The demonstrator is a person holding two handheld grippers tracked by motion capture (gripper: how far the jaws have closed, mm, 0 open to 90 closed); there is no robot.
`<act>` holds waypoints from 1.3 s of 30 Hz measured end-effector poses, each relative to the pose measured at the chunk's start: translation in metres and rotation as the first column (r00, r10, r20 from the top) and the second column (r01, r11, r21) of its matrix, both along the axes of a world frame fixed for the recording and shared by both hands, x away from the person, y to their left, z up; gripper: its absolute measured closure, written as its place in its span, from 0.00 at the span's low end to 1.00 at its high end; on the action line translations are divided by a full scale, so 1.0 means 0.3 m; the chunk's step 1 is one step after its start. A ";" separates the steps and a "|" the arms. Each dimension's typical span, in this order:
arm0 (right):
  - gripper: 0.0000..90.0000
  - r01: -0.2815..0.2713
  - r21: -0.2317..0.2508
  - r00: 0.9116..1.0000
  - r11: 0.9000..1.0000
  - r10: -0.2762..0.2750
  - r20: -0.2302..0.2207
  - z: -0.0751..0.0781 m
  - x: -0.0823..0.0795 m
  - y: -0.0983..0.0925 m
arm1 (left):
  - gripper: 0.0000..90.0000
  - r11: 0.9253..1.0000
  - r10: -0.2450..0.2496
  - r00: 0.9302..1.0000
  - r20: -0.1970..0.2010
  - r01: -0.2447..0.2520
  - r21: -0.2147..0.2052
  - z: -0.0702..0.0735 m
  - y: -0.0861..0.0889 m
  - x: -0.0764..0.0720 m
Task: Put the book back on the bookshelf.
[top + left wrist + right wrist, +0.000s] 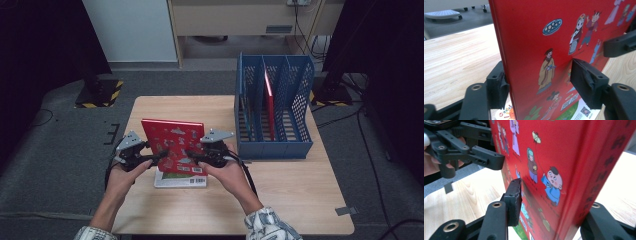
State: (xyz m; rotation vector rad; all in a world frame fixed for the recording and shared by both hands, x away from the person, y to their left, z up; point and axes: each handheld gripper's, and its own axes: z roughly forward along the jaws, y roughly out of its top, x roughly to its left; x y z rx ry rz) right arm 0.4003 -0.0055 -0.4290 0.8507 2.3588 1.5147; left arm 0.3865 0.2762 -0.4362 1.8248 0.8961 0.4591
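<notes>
Standing a red book [172,145] upright on the desk [290,195] looks like the step in hand: it rises on its lower edge over a second book [180,180] that lies flat beneath it, near the front middle of the desk. The left gripper [150,159] straddles the book's left edge; in the left gripper view one of its fingers [497,85] touches the spine side while the other stands just off the cover, so the fingers are apart around the book, not clamped. The right gripper [196,158] takes the opposite edge; in the right gripper view one of its fingers [514,200] lies against the illustrated cover and the other is behind the spine, and I judge it clamped on the book.

The next move, I judge, calls for a firm hold from both sides, then carrying the book upright to the blue file rack [275,145] at the desk's right rear and lowering it into a free slot.

Count: two grippers, two books near the hands, one rack with three slots, one thin red book [269,102] already standing in it.
</notes>
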 end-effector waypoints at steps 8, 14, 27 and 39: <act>0.65 -0.037 0.031 0.999 0.999 0.036 0.034 0.040 -0.051 -0.005 | 0.34 1.000 0.015 1.000 0.026 -0.015 -0.003 -0.004 -0.003 -0.026; 0.62 -0.050 0.059 0.996 0.997 0.046 0.075 0.081 -0.063 -0.002 | 0.34 1.000 0.006 1.000 0.026 -0.007 0.007 -0.002 0.002 -0.038; 0.65 -0.101 0.094 0.989 0.990 0.090 0.116 0.161 -0.063 0.015 | 0.32 1.000 0.004 1.000 0.024 -0.005 0.011 0.001 0.004 -0.039; 0.73 -0.099 0.136 0.986 0.986 0.079 0.146 0.183 -0.050 0.041 | 0.32 1.000 0.005 1.000 0.026 -0.006 0.009 -0.001 0.005 -0.046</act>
